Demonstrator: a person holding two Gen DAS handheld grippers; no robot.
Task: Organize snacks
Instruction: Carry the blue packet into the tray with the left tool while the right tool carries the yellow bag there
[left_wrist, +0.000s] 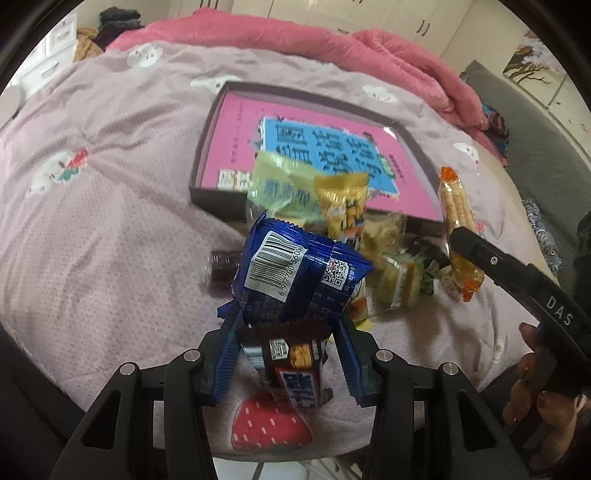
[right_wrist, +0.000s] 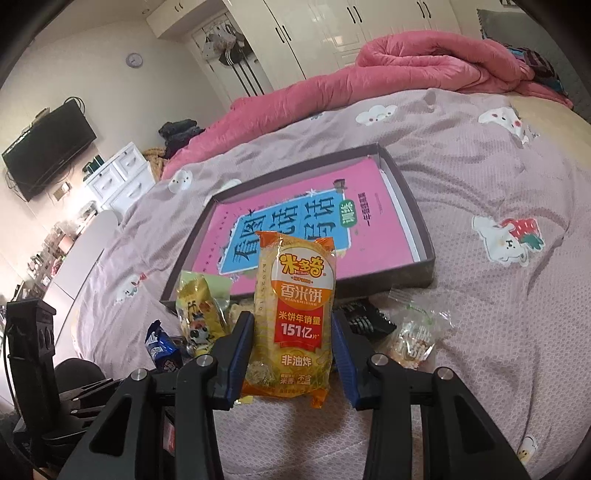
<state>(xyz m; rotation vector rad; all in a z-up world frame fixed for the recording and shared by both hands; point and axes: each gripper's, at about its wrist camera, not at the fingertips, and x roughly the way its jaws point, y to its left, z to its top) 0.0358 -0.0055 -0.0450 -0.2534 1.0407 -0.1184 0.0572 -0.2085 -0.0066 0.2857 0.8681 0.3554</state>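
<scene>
My left gripper is shut on a blue foil snack packet and holds it above the bed, near the tray. A brown snack bar lies under it. My right gripper is shut on an orange rice-cracker packet; that packet also shows in the left wrist view. A dark shallow tray, also in the right wrist view, lies ahead with a pink book inside.
A pile of loose snacks lies at the tray's near edge: a green packet, a yellow packet, a clear-wrapped one and a blue one. A rolled pink quilt lies behind.
</scene>
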